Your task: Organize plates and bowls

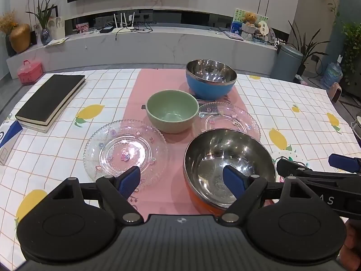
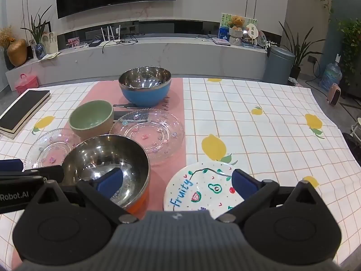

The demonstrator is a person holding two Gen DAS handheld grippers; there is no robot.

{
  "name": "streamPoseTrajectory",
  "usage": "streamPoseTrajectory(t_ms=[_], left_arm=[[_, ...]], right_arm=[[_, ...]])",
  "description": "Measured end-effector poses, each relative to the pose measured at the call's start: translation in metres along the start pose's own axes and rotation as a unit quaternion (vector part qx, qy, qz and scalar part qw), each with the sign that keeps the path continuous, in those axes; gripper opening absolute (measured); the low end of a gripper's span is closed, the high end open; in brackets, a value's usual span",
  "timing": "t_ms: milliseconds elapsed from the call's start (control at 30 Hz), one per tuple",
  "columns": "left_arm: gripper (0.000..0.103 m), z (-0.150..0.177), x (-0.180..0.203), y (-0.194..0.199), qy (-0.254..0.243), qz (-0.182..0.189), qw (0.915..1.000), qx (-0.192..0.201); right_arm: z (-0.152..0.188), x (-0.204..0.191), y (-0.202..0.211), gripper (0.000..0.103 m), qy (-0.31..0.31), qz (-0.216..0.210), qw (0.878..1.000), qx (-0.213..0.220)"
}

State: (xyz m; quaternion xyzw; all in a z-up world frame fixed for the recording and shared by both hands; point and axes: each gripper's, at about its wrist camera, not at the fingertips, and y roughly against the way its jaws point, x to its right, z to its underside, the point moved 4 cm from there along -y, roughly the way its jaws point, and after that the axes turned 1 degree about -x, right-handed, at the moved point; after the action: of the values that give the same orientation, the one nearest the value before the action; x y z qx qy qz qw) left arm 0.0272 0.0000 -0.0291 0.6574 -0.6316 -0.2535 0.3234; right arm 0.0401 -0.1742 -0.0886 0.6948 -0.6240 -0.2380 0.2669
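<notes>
An orange steel-lined bowl (image 1: pixel 227 164) (image 2: pixel 106 164) sits nearest on the pink runner. A green bowl (image 1: pixel 172 110) (image 2: pixel 91 118) and a blue steel-lined bowl (image 1: pixel 211 79) (image 2: pixel 145 85) stand behind it. Two clear glass plates lie flat: one left (image 1: pixel 125 152) (image 2: pixel 50 150), one right (image 1: pixel 230 118) (image 2: pixel 150 133). A white "Fruity" plate (image 2: pixel 203 189) lies in front of my right gripper. My left gripper (image 1: pixel 182 178) is open and empty, hovering between the left glass plate and the orange bowl. My right gripper (image 2: pixel 178 180) is open and empty over the orange bowl's edge and the Fruity plate.
Black books (image 1: pixel 50 99) (image 2: pixel 21 110) are stacked at the table's left. A blue-white box (image 1: pixel 8 140) sits at the left edge. Tweezers (image 2: pixel 127 106) lie by the blue bowl. The lemon-print cloth (image 2: pixel 259 131) covers the table's right side.
</notes>
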Motion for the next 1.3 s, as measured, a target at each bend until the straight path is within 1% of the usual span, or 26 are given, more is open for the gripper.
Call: streamPoseTrajectory(t_ms=[300,1300], left_arm=[[0.097,0.0024,0.0045,-0.0029,-0.004,0.002,1.0,0.003],[0.097,0.0013,0.0028,-0.0002,-0.003,0.002,1.0,0.001]], right_arm=[[-0.0004,0.0013,-0.0012,0.101,0.0,-0.001,1.0,-0.003],[0.0005,0.0006,-0.0001,0.101,-0.002,-0.002,1.0,-0.006]])
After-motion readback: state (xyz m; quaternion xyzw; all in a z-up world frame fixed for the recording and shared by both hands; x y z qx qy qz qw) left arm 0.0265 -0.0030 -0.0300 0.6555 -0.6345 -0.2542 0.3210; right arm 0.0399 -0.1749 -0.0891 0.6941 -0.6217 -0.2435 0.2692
